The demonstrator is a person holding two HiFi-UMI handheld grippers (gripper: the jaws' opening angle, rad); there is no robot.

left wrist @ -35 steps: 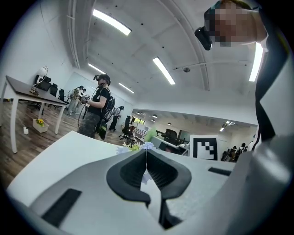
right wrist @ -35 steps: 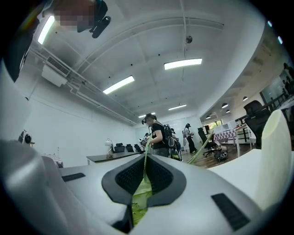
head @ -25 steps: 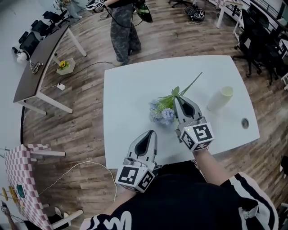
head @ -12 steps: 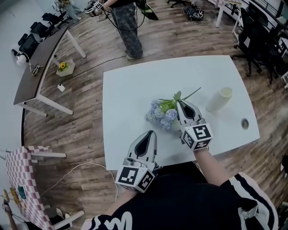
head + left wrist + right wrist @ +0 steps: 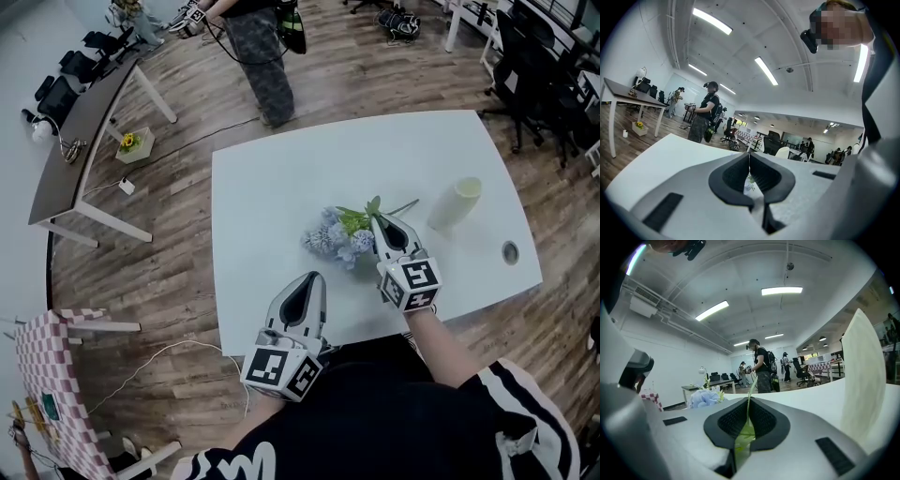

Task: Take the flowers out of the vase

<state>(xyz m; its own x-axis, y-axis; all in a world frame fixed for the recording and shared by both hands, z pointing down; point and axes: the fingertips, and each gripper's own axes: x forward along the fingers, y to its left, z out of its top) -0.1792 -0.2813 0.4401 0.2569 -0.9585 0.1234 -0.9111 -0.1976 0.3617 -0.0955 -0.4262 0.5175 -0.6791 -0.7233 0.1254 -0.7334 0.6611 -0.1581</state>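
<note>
**Flowers clear of vase, held by the stem**

The right gripper (image 5: 379, 219) is clamped on the stem of the flowers (image 5: 336, 240). Blooms lie left of the jaws, and the stem end points right toward the vase (image 5: 455, 204), which stands apart. The left gripper (image 5: 315, 277), closed and empty, is seen farther off at the table (image 5: 272, 178) edge.

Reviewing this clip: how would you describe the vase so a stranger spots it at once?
Find the white table in the middle of the head view and go to its right half, past the right gripper shut on the stem of the flowers. The vase stands upright there, alone: a plain pale cream cylinder, unlike the flat dark disc nearer the table edge.
</note>
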